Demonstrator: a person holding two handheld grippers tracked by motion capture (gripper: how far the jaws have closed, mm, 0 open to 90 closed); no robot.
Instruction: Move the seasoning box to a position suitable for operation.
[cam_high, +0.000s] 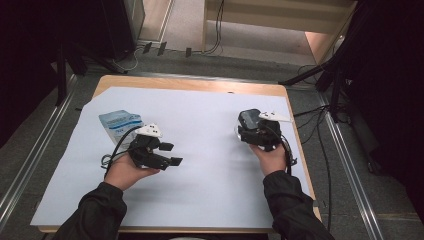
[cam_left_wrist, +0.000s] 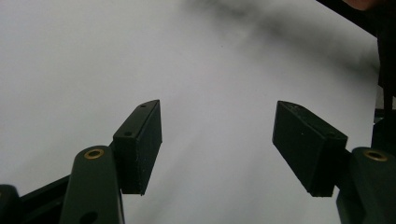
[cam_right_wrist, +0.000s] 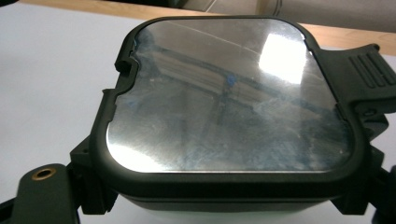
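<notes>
Count on the table:
- White sheet: one, covering most of the top, wood showing along the far edge and right edge.
- Grippers: two. Left gripper near the left edge, right gripper near the right edge.
- Hands: two, one per gripper.
- Black box with a shiny lid: one, between the right gripper's jaws.
- Blue-and-white packet: one, toward the far left corner.
- Grey three-cornered plates: two, one atop each gripper.
</notes>
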